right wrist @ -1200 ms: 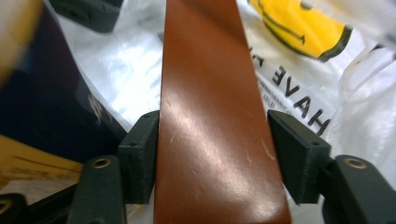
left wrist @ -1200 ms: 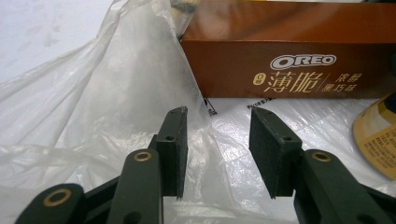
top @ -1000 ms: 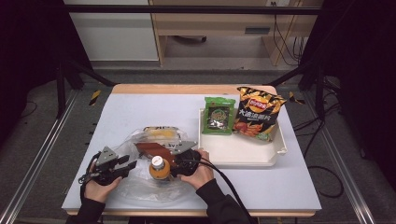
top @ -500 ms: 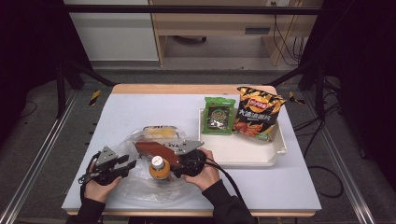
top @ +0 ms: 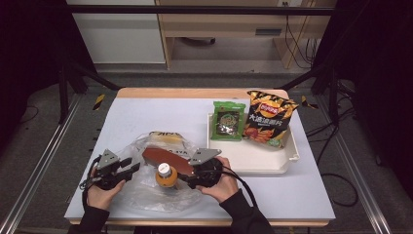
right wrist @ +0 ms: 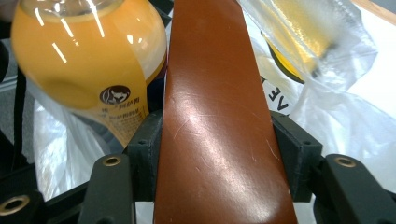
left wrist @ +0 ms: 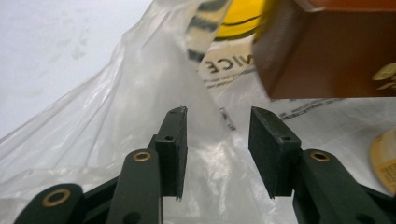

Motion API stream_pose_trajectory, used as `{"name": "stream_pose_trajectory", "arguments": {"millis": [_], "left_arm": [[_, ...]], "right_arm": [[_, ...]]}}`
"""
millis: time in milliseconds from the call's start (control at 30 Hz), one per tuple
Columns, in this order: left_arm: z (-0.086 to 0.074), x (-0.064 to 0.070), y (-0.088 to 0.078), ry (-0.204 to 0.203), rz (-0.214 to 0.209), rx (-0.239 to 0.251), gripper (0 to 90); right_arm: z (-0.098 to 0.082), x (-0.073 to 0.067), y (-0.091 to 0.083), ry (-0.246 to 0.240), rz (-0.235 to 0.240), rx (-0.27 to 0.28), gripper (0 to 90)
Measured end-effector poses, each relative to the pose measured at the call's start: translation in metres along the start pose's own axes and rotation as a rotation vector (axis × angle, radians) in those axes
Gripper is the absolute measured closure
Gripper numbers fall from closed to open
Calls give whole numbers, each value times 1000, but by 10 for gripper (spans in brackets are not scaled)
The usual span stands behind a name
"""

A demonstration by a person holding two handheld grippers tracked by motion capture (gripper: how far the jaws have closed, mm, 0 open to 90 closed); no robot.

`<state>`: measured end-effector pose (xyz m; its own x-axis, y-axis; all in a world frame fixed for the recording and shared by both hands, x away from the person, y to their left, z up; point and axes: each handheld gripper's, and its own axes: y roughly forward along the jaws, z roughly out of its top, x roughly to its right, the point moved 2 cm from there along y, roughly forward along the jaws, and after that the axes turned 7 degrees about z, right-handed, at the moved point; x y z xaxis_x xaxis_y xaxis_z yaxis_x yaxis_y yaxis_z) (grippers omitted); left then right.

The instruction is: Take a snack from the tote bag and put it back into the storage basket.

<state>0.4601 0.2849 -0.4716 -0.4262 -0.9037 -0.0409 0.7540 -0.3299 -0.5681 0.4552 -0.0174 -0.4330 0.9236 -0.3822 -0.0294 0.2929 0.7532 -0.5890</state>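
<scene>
My right gripper (top: 189,173) (right wrist: 217,120) is shut on a long glossy brown box (top: 167,161) (right wrist: 215,140), one pad pressed on each of its long sides. The box hangs over the mouth of a clear plastic bag (top: 146,192) (left wrist: 116,116) at the table's front left. An orange juice bottle (top: 165,176) (right wrist: 88,65) stands upright just beside the box. A yellow packet (top: 165,138) (left wrist: 238,18) lies inside the bag. At the bag's left edge my left gripper (top: 129,165) (left wrist: 217,114) is open, and a fold of the film rises between its pads.
A white tray (top: 253,163) sits at the right of the table. A green snack packet (top: 229,119) and an orange chips bag (top: 268,117) lean at the tray's far end. The front table edge runs just below both hands.
My right gripper has lifted the brown box a little and drifted slightly right. The left gripper and the bottle have stayed put.
</scene>
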Motion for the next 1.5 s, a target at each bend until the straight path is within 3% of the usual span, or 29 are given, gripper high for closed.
{"name": "stream_pose_trajectory", "arguments": {"millis": [133,200,733,1100,1500], "left_arm": [[0,1,3,2,-8,-9,575],[-1,2,5,4,-8,-12,575],[-5,5,10,23,-13,-45,575],[1,8,0,28,-22,4,573],[7,11,-11,29,-25,46,571]], "right_arm": [[-2,1,-7,-13,1,-14,435],[0,3,-13,-2,9,22,435],[25,9,-37,26,3,146,434],[41,8,-42,41,11,219,433],[57,10,-56,37,-22,251,434]]}}
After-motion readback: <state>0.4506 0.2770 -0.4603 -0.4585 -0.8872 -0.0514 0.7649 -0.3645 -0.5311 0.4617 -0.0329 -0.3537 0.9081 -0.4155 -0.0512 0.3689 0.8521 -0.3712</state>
